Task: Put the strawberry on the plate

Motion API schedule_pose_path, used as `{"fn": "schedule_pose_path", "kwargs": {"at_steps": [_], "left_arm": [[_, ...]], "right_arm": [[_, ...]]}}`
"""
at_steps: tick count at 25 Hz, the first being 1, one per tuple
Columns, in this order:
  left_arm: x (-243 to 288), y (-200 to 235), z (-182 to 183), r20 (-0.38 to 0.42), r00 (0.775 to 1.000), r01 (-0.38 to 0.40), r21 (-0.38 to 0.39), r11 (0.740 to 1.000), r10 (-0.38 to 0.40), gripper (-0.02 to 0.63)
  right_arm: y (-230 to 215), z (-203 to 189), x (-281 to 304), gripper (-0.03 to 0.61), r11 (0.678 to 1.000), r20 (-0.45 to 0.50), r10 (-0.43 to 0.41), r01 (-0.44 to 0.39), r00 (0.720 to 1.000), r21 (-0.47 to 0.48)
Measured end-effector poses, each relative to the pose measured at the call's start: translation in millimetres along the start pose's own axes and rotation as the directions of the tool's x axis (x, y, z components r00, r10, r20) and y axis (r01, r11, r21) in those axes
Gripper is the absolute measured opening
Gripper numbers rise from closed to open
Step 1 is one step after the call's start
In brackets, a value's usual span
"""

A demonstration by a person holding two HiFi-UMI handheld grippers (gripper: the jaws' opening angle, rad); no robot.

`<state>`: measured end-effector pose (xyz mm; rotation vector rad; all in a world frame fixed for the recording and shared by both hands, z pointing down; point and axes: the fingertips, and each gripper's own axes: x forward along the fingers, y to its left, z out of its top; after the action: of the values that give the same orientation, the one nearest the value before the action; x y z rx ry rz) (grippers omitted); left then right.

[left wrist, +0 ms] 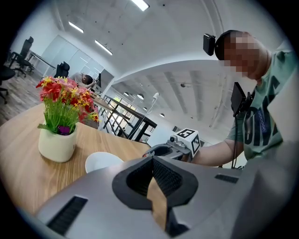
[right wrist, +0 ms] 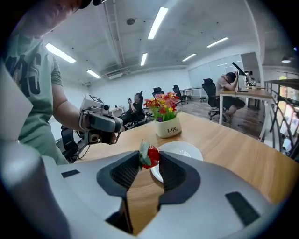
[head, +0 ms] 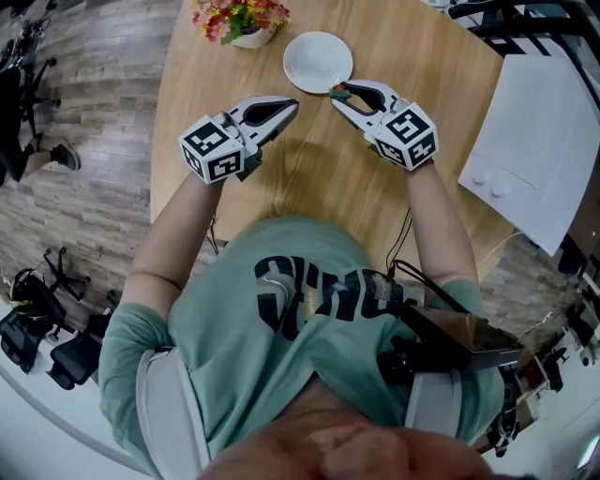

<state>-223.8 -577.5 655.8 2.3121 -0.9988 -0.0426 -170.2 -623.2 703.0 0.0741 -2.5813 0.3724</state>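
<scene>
A red strawberry [right wrist: 151,156] with green leaves is pinched between the fingertips of my right gripper [right wrist: 149,159], which is shut on it. In the head view the strawberry [head: 338,92] hangs just off the near right rim of the small white plate [head: 318,59]. In the right gripper view the plate [right wrist: 183,150] lies directly behind the berry. My left gripper [head: 292,106] is shut with nothing in it and hovers over the wood near the plate's near left side. In the left gripper view its tips [left wrist: 152,158] meet, with the plate [left wrist: 99,161] beyond them.
A white pot of red and yellow flowers [head: 242,21] stands on the round wooden table [head: 309,178] left of the plate. A white board [head: 541,141] lies past the table's right edge. Office chairs and desks stand behind, and a seated person [right wrist: 230,84] is far off.
</scene>
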Motion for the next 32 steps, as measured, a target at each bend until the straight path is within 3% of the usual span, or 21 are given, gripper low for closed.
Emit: {"fn": "schedule_pose_path", "kwargs": {"at_steps": [22, 26, 30, 32], "left_arm": [[12.2, 39.6, -28.2, -0.020, 1.000, -0.001, -0.045, 0.999, 0.000, 0.005], [15.3, 37.5, -32.6, -0.027, 1.000, 0.005, -0.046, 0.999, -0.006, 0.005], [15.5, 35.2, -30.0, -0.023, 1.000, 0.008, -0.044, 0.999, -0.009, 0.005], [14.6, 33.6, -29.2, -0.021, 1.000, 0.009, -0.042, 0.999, -0.009, 0.005]], "right_arm": [[-25.0, -43.0, 74.6, 0.137, 0.999, -0.172, 0.005, -0.014, 0.985, -0.052], [-25.7, -39.8, 73.6, 0.140, 0.999, -0.144, -0.007, 0.000, 0.990, -0.048], [-26.8, -28.0, 65.4, 0.218, 1.000, -0.089, -0.022, 0.021, 0.996, -0.014], [-26.9, -24.3, 61.1, 0.222, 1.000, -0.075, -0.030, 0.030, 0.997, -0.003]]}}
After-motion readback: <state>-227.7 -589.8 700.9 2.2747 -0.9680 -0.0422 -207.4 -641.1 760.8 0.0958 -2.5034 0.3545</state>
